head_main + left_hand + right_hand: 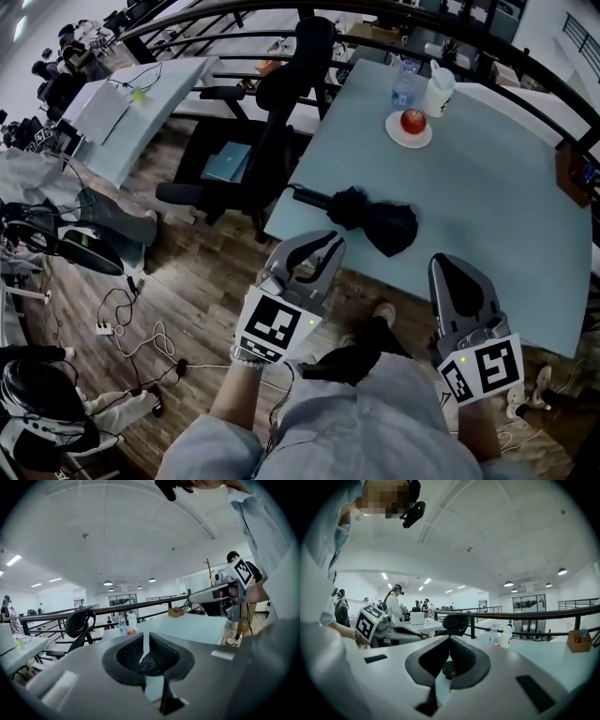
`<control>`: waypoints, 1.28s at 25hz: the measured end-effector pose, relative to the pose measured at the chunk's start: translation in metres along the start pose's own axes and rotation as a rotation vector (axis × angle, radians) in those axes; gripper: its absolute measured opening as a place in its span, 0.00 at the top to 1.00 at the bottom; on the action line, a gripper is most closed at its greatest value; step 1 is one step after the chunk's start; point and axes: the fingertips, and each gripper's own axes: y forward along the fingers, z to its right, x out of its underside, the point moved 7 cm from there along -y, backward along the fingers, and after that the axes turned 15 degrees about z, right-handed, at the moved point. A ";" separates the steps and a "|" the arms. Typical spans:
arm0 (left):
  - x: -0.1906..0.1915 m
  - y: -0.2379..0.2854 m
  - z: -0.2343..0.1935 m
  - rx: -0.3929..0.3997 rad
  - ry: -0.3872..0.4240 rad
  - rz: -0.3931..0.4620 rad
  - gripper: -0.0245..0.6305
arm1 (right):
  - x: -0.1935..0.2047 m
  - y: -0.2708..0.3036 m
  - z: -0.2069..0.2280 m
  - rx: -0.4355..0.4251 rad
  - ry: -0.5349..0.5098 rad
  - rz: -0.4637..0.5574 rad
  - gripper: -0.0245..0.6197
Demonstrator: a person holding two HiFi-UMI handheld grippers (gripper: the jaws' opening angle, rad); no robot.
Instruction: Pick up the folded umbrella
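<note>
The folded black umbrella (367, 218) lies on the light blue table (487, 216) close to its near left edge, handle pointing left. My left gripper (322, 247) hovers just short of that edge, a little nearer than the umbrella, jaws shut with nothing in them. In the left gripper view its pads (165, 652) show only a thin slit, and a dark bit of the umbrella (149, 666) shows low behind them. My right gripper (452, 270) is over the table's near edge, right of the umbrella, also shut and holding nothing. The right gripper view shows its fingertips (461, 654) together.
A red apple (412, 120) on a white plate, a water bottle (405, 82) and a white cup (439, 90) stand at the table's far side. A black office chair (281, 103) is left of the table. Cables (131, 328) trail on the wooden floor.
</note>
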 end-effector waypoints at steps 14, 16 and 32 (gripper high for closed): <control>0.043 0.078 -0.003 0.211 0.257 -0.257 0.69 | 0.007 0.016 0.053 -0.006 0.018 -0.014 0.96; 0.051 0.089 0.000 0.266 0.309 -0.307 0.67 | 0.007 0.017 0.064 -0.003 0.022 -0.014 0.96; 0.158 0.138 0.007 0.621 0.583 -0.782 0.59 | 0.020 0.029 0.122 -0.033 0.080 -0.034 0.96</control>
